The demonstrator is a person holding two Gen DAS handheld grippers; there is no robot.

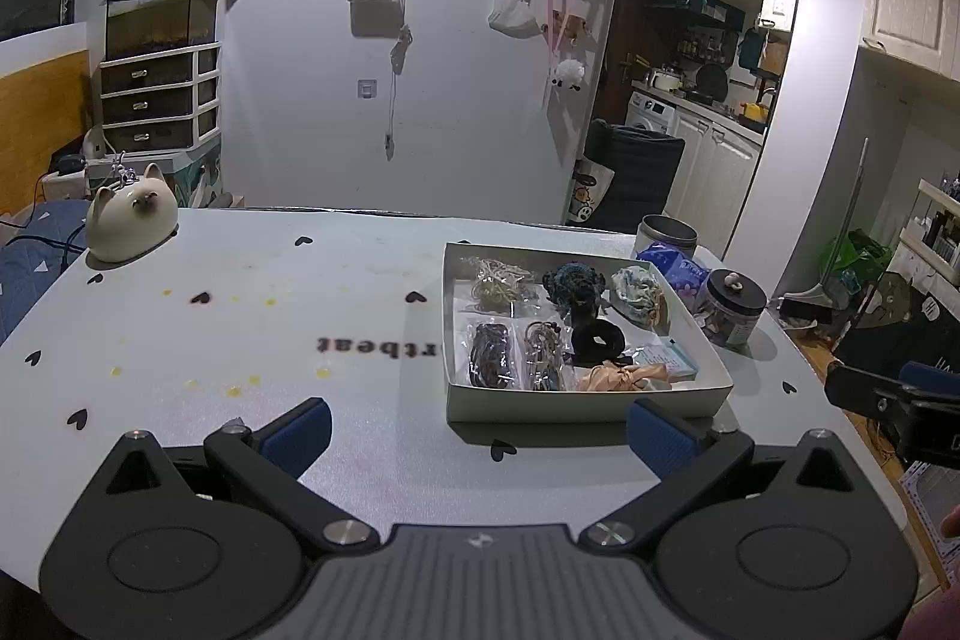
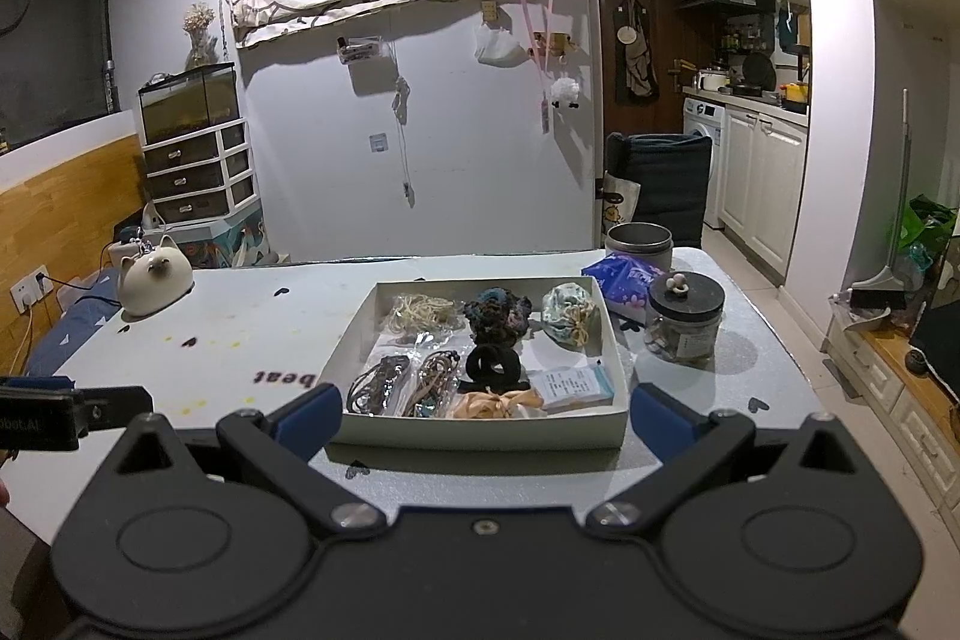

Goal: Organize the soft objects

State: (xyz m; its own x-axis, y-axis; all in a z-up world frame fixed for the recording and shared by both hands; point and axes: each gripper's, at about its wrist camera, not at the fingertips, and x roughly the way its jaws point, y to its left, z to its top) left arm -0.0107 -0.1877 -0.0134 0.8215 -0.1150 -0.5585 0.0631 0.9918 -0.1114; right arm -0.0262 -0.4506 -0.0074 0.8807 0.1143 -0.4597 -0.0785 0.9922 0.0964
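Note:
A white shallow box sits on the table and holds several soft hair ties: a black scrunchie, a dark blue-brown one, a pale floral one, a peach one, and bagged elastic bands. My left gripper is open and empty, hovering in front of the box's near left corner. My right gripper is open and empty, its fingers straddling the box's near wall.
A white cat figurine stands at the table's far left. Behind and right of the box are a metal tin, a blue tissue pack and a lidded glass jar. The table's right edge drops to the floor.

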